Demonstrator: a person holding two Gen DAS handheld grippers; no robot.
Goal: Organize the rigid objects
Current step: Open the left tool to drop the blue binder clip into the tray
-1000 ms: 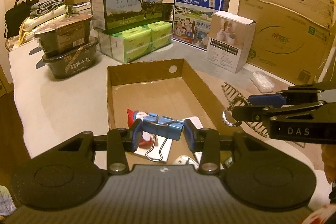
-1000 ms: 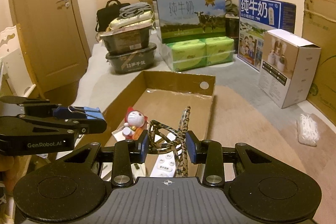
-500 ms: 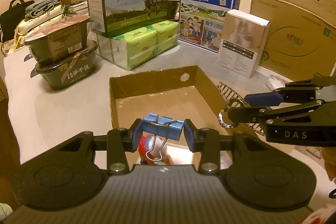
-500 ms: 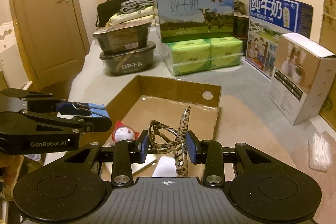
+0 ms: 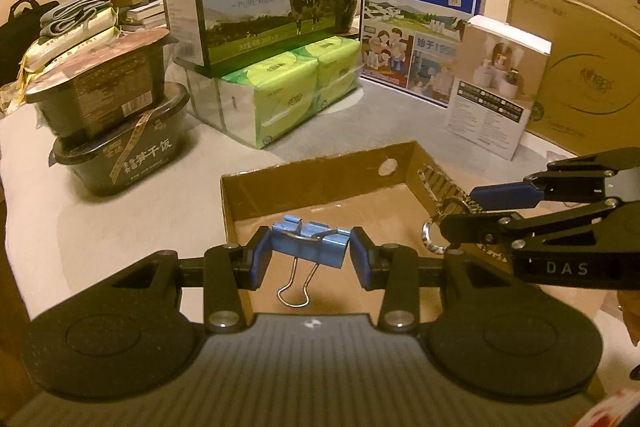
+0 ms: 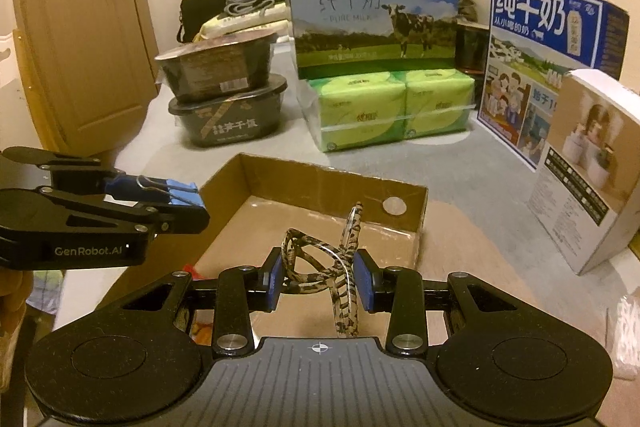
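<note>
1. Cardboard box [image 5: 320, 183] lying open on the bed, near its front edge.
2. Right gripper [image 6: 318, 281] pinching leopard-print glasses [image 6: 320, 267] above the box.
3. Left gripper [image 5: 310, 257] pinching a blue binder clip [image 5: 308, 247] over the box's near-left corner.
4. Carrying step, likely; next: lower, then release inside.

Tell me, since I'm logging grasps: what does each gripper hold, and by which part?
Left gripper: blue binder clip, pinched across its body. Right gripper: leopard-print glasses, gripped across the folded frame.
</note>
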